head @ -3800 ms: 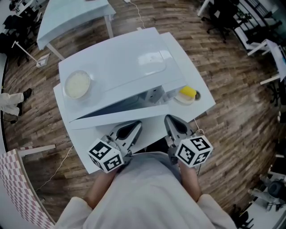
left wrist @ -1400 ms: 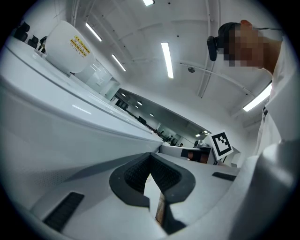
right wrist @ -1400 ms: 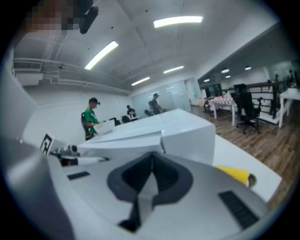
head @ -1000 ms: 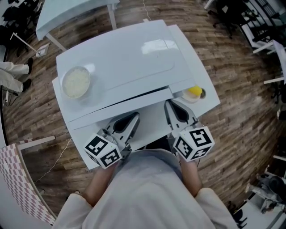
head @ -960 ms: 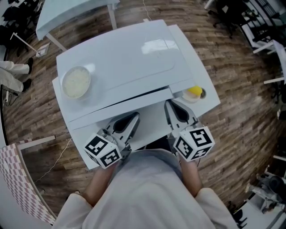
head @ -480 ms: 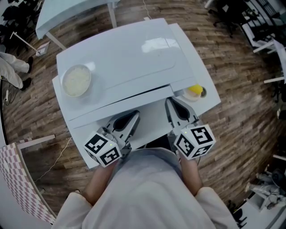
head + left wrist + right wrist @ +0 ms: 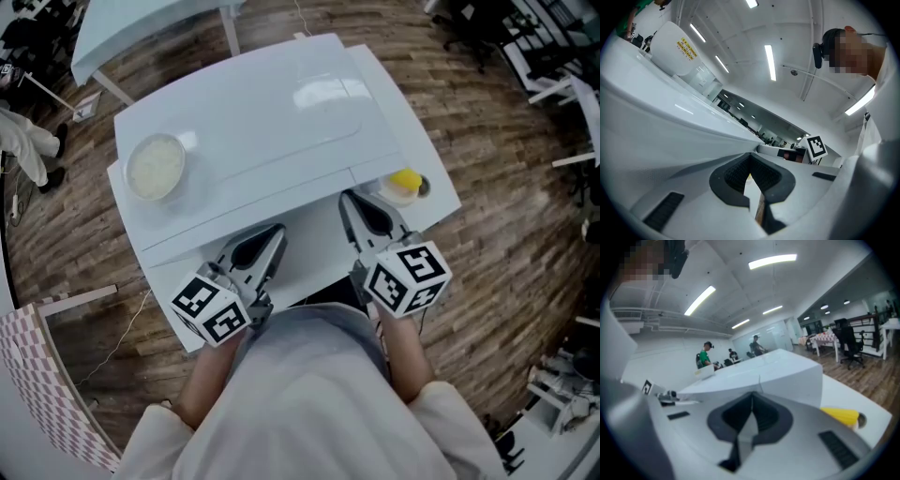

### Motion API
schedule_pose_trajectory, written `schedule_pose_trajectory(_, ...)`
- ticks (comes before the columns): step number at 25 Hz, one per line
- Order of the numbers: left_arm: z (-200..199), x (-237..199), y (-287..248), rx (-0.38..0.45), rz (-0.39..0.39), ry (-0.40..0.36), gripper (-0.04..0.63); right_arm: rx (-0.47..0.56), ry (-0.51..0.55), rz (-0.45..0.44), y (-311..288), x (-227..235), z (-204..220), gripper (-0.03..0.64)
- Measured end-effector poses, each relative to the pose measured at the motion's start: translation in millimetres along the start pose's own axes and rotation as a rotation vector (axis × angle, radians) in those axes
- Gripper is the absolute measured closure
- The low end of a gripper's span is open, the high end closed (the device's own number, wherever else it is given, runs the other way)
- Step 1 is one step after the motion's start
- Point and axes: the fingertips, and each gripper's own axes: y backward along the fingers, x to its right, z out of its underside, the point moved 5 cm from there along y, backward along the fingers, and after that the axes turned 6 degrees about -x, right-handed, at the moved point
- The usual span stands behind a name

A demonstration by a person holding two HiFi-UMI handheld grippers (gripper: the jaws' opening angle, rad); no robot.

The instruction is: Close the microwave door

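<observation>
The white microwave [image 7: 253,122] stands on a white table [image 7: 314,258], seen from above in the head view. Its door edge [image 7: 225,228] lies flush along the front with no dark gap showing. My left gripper [image 7: 273,234] is shut and empty, its tip close to the door front. My right gripper [image 7: 348,201] is also shut and empty, near the microwave's front right corner. In the left gripper view the shut gripper [image 7: 751,155] points along the white microwave [image 7: 661,126]. In the right gripper view the gripper [image 7: 752,395] faces the microwave [image 7: 778,371].
A bowl of white rice [image 7: 155,167] sits on the microwave's top, left side. A yellow item on a small plate [image 7: 403,182] lies on the table right of the microwave, and shows as the yellow item [image 7: 841,416] beside my right gripper. Wooden floor surrounds the table; another white table [image 7: 141,28] stands beyond.
The dark gap of the door, ajar 3.8 s ago, has closed. Over the last second both grippers stay shut and barely shift.
</observation>
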Motion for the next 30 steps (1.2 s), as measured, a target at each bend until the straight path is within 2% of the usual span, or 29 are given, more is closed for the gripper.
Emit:
schedule_pose_trajectory(11, 5.9, 13.6, 4.7, -0.032, 0.022, -0.006, 0.578, -0.081, -0.004, -0.081, 21.9, -8.5, 20.4, 0.594)
schedule_pose_trajectory(18, 11.0, 22.0, 5.9, -0.041, 0.045, -0.015, 0.578, -0.061, -0.013, -0.122, 48.2, -21.2, 16.4, 0.594)
schedule_pose_trajectory(30, 8.9, 34.5, 20.2, -0.01, 0.068, 0.0, 0.578, -0.045, 0.025, -0.102, 79.2, -39.5, 17.6, 0.594)
